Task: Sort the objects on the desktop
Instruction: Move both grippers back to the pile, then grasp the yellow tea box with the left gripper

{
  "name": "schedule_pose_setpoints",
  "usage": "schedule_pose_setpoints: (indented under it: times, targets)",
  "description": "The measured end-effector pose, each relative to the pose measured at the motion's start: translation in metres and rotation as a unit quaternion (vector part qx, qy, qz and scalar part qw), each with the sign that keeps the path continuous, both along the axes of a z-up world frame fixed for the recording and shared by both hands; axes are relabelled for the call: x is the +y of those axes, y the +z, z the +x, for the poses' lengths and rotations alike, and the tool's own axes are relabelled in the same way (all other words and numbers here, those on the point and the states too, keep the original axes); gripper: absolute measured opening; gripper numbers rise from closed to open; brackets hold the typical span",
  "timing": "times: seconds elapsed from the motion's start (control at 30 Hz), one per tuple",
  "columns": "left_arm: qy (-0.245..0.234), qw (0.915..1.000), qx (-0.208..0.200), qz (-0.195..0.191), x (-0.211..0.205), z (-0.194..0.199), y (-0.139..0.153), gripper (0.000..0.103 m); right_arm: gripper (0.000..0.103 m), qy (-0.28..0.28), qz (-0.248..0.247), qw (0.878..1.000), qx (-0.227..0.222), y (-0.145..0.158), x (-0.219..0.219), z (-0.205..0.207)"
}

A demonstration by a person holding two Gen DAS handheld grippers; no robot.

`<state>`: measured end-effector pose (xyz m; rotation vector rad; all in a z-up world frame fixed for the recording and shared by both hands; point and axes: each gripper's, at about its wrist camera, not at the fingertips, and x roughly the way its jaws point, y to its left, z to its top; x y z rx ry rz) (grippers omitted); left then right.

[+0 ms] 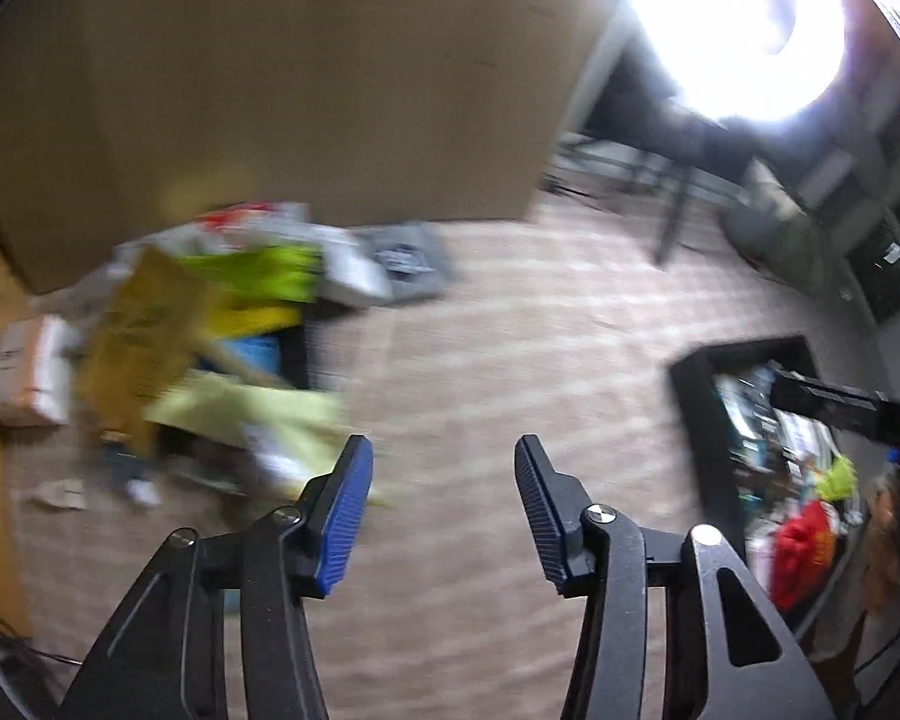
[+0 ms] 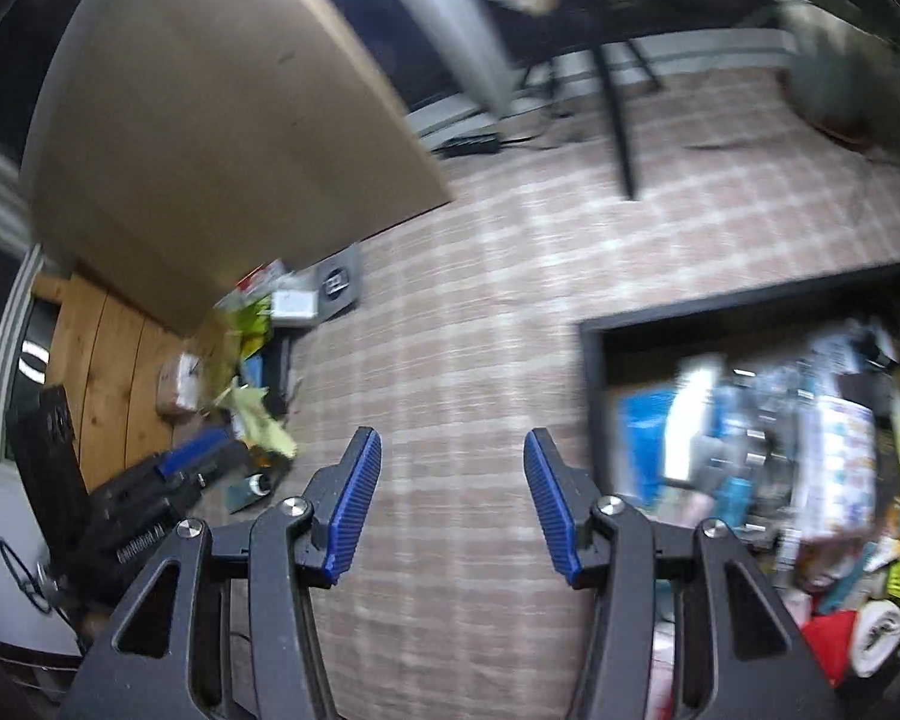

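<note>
My left gripper (image 1: 443, 450) hangs open over a checked cloth (image 1: 510, 330), with nothing between its blue pads. To its left is a blurred pile of packets (image 1: 210, 324), yellow, green and white. A black bin (image 1: 699, 420) full of mixed items sits at the right, and a black finger (image 1: 828, 402) of my right gripper reaches over it. My right gripper (image 2: 453, 441) is open too and empty, above the same cloth. The black bin (image 2: 594, 360) lies just to its right. Far left are the pile of packets (image 2: 252, 354) and a blue pad (image 2: 192, 459) of my left gripper.
A large cardboard panel (image 1: 270, 90) (image 2: 210, 120) stands behind the pile. A wooden surface (image 2: 108, 360) shows at the left edge. Dark chair or table legs (image 2: 618, 120) stand at the back, and a bright light (image 1: 738, 24) glares at upper right.
</note>
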<state>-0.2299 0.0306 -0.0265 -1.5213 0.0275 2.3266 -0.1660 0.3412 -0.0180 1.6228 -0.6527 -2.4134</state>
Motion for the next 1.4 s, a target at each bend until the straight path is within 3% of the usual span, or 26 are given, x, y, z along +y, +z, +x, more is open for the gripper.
schedule_pose_setpoints:
  times: [0.3,0.4,0.63,1.07,1.27,1.4]
  targets:
    - [0.075,0.9970,0.000,-0.018,-0.105,-0.073,-0.009,0.053,0.050,0.073,0.043,0.996,0.028,0.007,-0.114,-0.043]
    - [0.099,0.9949,-0.013,-0.011,-0.127,-0.097,-0.022,0.053,0.056,0.087,0.041,0.995,0.035,0.006,-0.143,-0.055]
    - [0.155,0.9866,-0.043,0.026,-0.166,-0.133,-0.059,0.053,0.056,0.119,0.019,0.993,0.017,-0.019,-0.206,-0.086]
    - [0.152,0.9862,-0.046,0.047,-0.169,-0.140,-0.094,0.051,0.056,0.142,-0.031,0.989,-0.029,-0.069,-0.271,-0.145]
    - [0.147,0.9840,-0.060,0.081,-0.166,-0.131,-0.102,0.045,0.043,0.155,-0.026,0.987,-0.045,-0.087,-0.293,-0.161]
    - [0.151,0.9829,-0.059,0.086,-0.158,-0.116,-0.106,0.045,0.042,0.153,-0.025,0.987,-0.053,-0.099,-0.296,-0.165]
